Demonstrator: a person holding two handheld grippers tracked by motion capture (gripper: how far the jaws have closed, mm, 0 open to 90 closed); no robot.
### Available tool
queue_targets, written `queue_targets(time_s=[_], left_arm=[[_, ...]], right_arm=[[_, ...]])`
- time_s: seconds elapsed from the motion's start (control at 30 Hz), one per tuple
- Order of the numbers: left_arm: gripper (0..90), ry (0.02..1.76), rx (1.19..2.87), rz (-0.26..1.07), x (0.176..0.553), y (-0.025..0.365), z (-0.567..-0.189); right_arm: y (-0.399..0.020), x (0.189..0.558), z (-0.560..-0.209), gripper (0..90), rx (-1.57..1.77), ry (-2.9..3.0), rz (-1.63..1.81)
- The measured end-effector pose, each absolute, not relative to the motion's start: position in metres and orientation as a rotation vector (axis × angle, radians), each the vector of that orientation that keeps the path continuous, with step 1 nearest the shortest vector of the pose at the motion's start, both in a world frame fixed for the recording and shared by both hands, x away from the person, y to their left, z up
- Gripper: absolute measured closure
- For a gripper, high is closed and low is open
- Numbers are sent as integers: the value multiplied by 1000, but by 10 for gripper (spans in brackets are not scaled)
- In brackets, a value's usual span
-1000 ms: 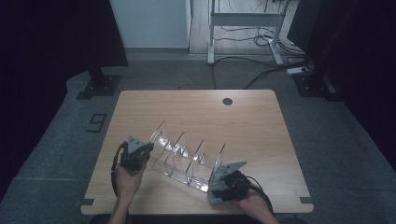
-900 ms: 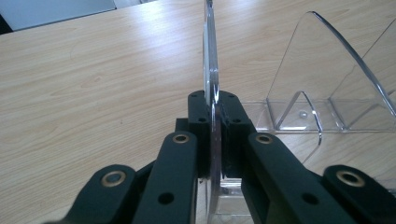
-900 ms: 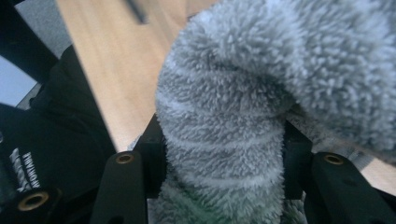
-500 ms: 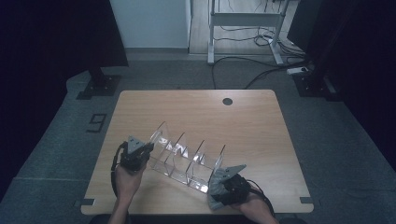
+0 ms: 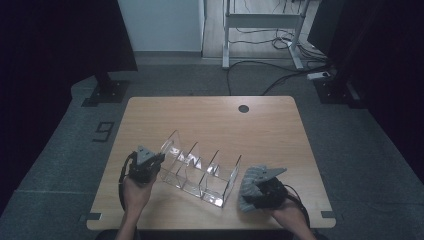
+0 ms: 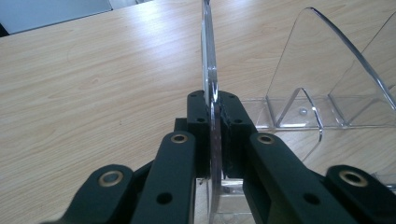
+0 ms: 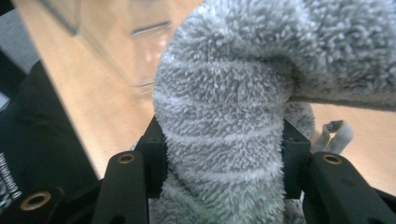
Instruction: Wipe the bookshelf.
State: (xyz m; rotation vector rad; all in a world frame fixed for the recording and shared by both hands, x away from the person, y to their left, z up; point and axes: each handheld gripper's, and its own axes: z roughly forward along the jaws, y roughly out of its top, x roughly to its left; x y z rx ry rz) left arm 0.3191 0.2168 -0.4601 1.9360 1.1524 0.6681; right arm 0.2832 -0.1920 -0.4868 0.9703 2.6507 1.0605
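Cloth in raised right gripper

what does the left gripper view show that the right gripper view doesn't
The left gripper view: the left gripper shut on the end wall of the clear acrylic rack, with more dividers beyond. The right gripper view: the right gripper shut on a bunched grey fluffy cloth, with its hanging loop alongside. Both: the wooden table and some clear acrylic, blurred in the right gripper view.
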Motion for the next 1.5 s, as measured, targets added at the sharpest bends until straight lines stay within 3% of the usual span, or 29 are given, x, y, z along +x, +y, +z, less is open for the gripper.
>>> queue_targets(time_s=[0.5, 1.0, 1.17, 1.37, 1.5], left_arm=[[840, 1142, 1941, 659, 320, 218, -461], [840, 1134, 1946, 653, 320, 218, -462], [840, 1129, 1949, 647, 320, 218, -461], [831, 1118, 1967, 653, 321, 219, -460], [643, 1123, 1960, 681, 320, 218, -459]], right_arm=[[-235, 335, -459, 498, 1128, 2426, 1004], [-249, 360, -512, 456, 1245, 2454, 851], [-252, 361, -518, 399, 1256, 2466, 857], [-253, 357, -513, 205, 1235, 2437, 857], [-256, 354, -500, 132, 1203, 2396, 913]])
